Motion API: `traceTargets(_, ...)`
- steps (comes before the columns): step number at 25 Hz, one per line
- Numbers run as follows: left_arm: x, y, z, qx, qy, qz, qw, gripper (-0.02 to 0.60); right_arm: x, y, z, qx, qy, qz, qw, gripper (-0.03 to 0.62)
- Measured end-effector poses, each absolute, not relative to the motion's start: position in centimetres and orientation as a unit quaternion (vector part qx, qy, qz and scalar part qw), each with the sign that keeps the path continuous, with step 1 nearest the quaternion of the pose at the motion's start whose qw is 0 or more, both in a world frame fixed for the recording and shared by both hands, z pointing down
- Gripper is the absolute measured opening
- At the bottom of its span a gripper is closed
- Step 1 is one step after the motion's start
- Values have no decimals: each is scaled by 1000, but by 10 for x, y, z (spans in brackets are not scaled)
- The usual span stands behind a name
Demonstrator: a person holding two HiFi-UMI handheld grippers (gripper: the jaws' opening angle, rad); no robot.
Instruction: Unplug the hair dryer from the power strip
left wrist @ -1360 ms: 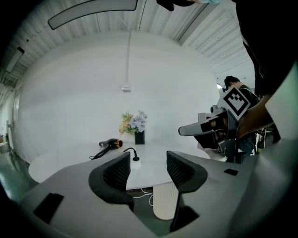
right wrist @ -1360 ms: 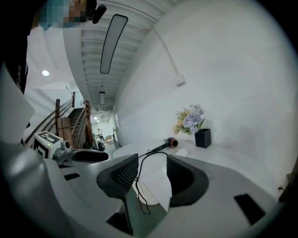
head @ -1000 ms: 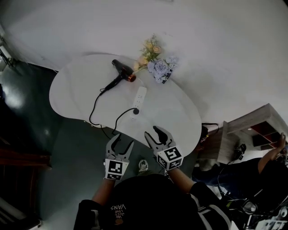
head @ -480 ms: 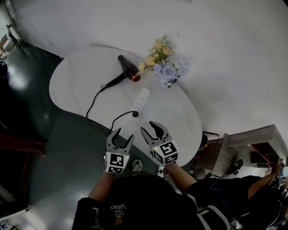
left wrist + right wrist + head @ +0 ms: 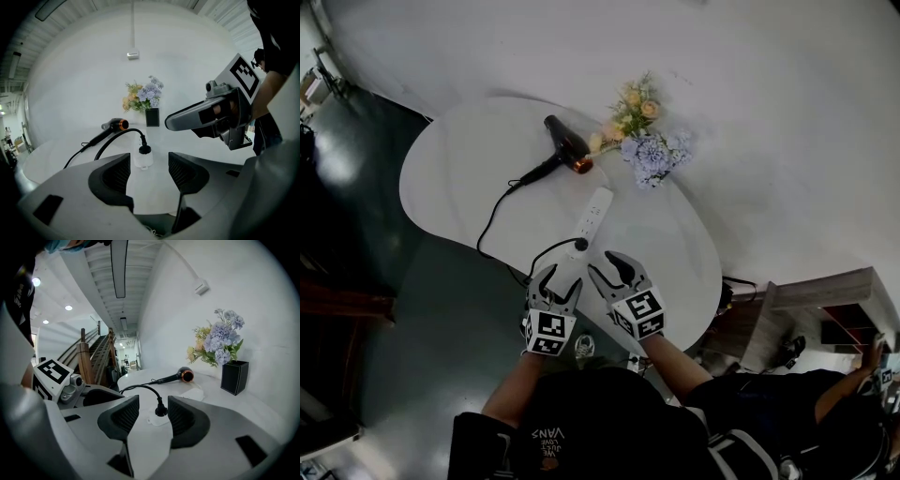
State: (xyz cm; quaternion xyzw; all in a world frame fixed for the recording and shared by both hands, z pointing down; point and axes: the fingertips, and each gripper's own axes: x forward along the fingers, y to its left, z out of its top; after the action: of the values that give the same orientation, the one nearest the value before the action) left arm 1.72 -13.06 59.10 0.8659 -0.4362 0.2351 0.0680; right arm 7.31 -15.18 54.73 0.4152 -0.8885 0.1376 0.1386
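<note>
Change since a moment ago: both hand-held grippers have come forward and down over the near edge of the counter (image 5: 459, 169), closing on the near end of the power strip (image 5: 592, 214).

- Left hand-held gripper (image 5: 560, 284) – jaws wide apart, nothing held. In its own view (image 5: 149, 171) the strip's near end (image 5: 143, 159) and the black plug (image 5: 145, 149) show in the gap, ahead of the tips and untouched.
- Right hand-held gripper (image 5: 609, 270) – jaws apart, nothing held. Its own view (image 5: 148, 416) frames the plug (image 5: 161, 412) between the pads, clear of both. It sits just beside the left one, nearer the strip.
- Power strip – white, lying flat at the middle of the counter, its long side running away from the person.
- Plug (image 5: 580, 244) – seated in the strip's near end.
- Cord (image 5: 502, 211) – black, arching up from the plug, looping out past the counter's left edge and back to the dryer's handle.
- Hair dryer (image 5: 565, 148) – black with a copper ring at the nozzle, lying on its side at the far end, well apart from both grippers.
- Flowers (image 5: 642, 127) – pale blue and yellow, in a black square vase (image 5: 234, 377) just beside the dryer's nozzle.
</note>
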Motion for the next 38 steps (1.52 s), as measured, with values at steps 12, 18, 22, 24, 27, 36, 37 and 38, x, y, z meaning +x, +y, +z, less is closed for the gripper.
traceTargets(12, 30, -169, 617, 859, -430, 272, 57, 270, 52, -189, 569, 395, -895, 134, 158, 173)
traceTargets(18, 32, -181, 628, 863, -417, 278, 63, 285, 46, -202, 581, 374, -902, 134, 170, 173)
traceTargets(22, 32, -183, 635, 866, -406, 283, 66, 285, 40, -208, 590, 360, -906, 133, 182, 173)
traceTargets(24, 32, -184, 636, 866, -407, 283, 68, 285, 37, -210, 594, 352, -907, 131, 189, 173)
traceTargets(27, 31, -188, 640, 863, -409, 287, 73, 285, 34, -214, 600, 345, -909, 128, 197, 173)
traceTargets(36, 33, -203, 644, 864, -401, 295, 70, 284, 30, -223, 604, 332, -913, 124, 202, 112)
traceTargets(37, 34, -203, 646, 865, -400, 296, 73, 284, 31, -223, 605, 330, -913, 125, 202, 110)
traceTargets(38, 35, -203, 648, 865, -398, 297, 76, 284, 31, -223, 606, 328, -914, 127, 203, 110)
